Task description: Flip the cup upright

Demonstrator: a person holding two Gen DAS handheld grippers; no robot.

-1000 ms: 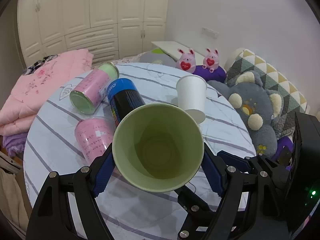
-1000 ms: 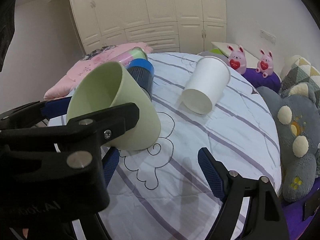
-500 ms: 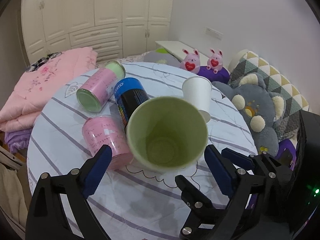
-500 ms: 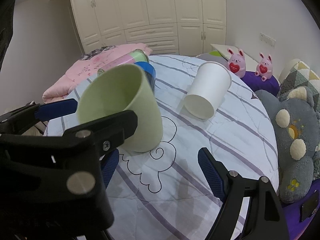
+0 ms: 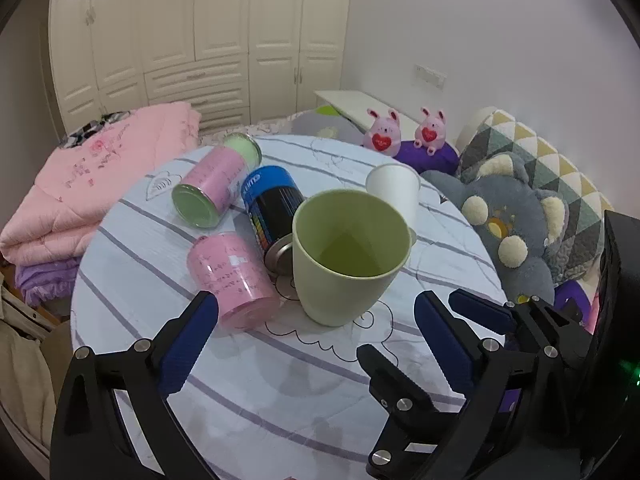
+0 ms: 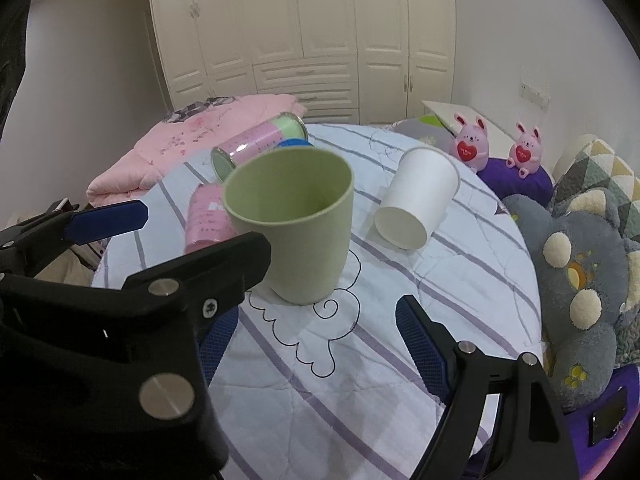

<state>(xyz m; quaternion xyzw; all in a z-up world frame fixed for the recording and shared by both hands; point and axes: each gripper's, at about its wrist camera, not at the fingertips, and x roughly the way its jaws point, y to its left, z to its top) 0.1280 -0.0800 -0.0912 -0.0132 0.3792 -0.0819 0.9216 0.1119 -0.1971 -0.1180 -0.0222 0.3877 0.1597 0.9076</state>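
Note:
A pale green cup [image 5: 346, 252] stands upright on the round table with the striped white cloth [image 5: 280, 380]; it also shows in the right wrist view [image 6: 294, 224]. My left gripper [image 5: 316, 340] is open and empty, a little in front of the cup, apart from it. My right gripper [image 6: 316, 332] is open and empty, in front of the cup; the left gripper's black arm [image 6: 120, 312] crosses its view. A white paper cup [image 6: 418, 196] lies tilted on its side behind the green cup, also in the left wrist view [image 5: 394, 192].
Two pink cans [image 5: 230, 276] [image 5: 214, 184] and a blue-black can [image 5: 272, 210] lie on their sides left of the green cup. A grey plush toy [image 5: 516, 224] and cushions sit off the table's right edge. A pink quilt [image 5: 80, 184] lies beyond the left edge.
My left gripper held the green cup tilted toward the camera, set it upright on the cloth, opened and drew back. The right gripper stayed open.

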